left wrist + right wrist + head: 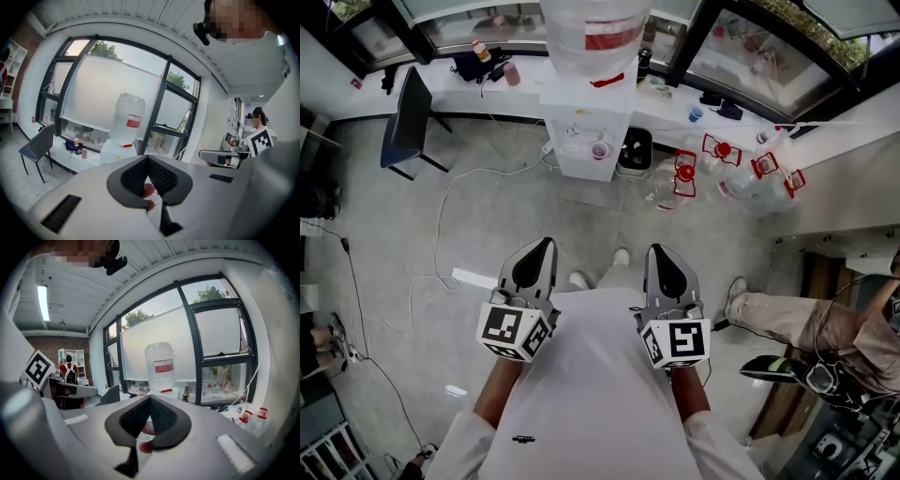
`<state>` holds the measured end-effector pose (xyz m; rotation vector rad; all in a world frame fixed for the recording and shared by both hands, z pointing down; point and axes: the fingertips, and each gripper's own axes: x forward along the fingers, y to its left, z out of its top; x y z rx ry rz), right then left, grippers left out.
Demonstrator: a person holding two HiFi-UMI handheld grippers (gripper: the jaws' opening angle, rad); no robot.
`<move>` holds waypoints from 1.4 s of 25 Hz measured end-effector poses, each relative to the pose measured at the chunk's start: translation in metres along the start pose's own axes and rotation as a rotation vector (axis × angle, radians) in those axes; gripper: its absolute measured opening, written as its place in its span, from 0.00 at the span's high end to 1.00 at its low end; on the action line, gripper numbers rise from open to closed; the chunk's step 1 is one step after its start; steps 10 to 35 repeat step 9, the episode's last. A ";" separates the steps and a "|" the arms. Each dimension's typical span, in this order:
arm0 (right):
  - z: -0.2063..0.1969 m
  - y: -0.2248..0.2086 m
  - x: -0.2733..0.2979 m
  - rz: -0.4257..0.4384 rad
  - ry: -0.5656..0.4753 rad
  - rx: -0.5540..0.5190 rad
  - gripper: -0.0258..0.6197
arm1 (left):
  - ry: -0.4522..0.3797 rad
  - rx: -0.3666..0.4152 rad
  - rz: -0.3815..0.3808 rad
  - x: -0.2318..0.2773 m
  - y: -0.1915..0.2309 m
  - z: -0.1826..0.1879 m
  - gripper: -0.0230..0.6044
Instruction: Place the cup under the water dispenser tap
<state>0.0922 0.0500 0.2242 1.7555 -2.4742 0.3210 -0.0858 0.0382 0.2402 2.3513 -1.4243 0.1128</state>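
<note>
Left tool (547, 244) and right tool (655, 250), both closed and empty, hang well short of the water dispenser (577, 131); arriving unopened, either could topple the cup (600, 150).

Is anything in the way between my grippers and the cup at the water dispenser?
Nothing visible. The cup sits at the front of the water dispenser; only bare floor lies between it and the left gripper and right gripper. A white cable lies off to the left.
</note>
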 end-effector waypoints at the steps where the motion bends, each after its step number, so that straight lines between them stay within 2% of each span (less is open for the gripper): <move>1: 0.001 0.000 0.000 -0.001 -0.001 -0.001 0.94 | 0.001 -0.001 -0.003 0.000 -0.001 0.000 0.95; 35: 0.002 0.001 0.006 0.002 -0.008 0.002 0.94 | 0.003 0.004 -0.014 0.006 0.003 0.000 0.95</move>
